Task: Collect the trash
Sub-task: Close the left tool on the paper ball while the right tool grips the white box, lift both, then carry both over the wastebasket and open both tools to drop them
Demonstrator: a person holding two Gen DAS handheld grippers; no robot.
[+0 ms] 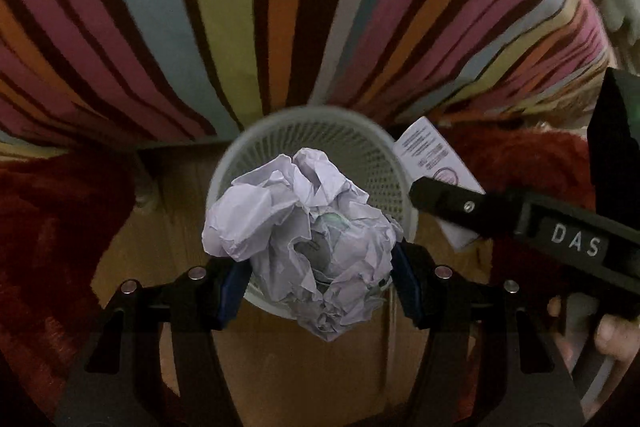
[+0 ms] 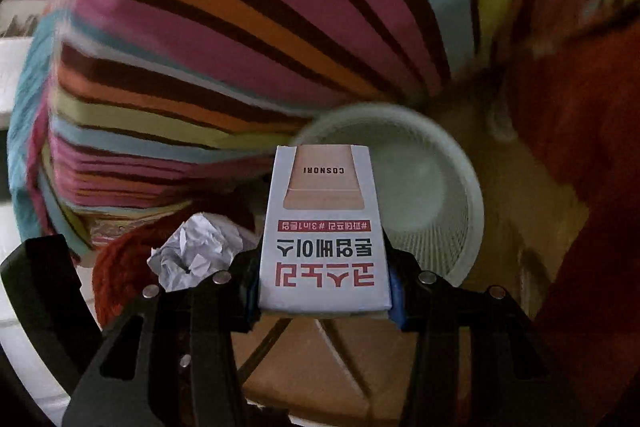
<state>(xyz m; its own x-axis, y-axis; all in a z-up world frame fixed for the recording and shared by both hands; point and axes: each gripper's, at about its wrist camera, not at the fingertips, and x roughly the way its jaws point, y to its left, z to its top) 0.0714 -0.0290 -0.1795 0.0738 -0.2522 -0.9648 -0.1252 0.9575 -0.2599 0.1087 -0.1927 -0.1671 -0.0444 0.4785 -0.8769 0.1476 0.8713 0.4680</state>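
The crumpled paper ball (image 1: 300, 239) is pinched between the blue pads of the left gripper (image 1: 320, 285) and hangs right over the mouth of the white mesh bin (image 1: 384, 163), so from this tool the bin lies straight ahead and below, and letting go looks like all that the next move calls for. The small carton (image 2: 324, 231) is clamped at its near end by the right gripper (image 2: 324, 297), its long axis pointing forward along the fingers; its far end just overlaps the near-left rim of the bin (image 2: 460, 163), so this one is still off to the side and would need to shift right over the opening. The left hand is judged the nearer to a drop. The left view shows the bin's perforated wall, and the right gripper (image 1: 440, 195) beside the bin with the carton (image 1: 432, 155); the right view alone shows the bin's pale bottom, seemingly bare, and the carton's printed face. Behind the bin rises a striped cloth (image 1: 280, 7), with red fabric (image 1: 48, 227) on either side and wooden floor (image 1: 304, 379) beneath.
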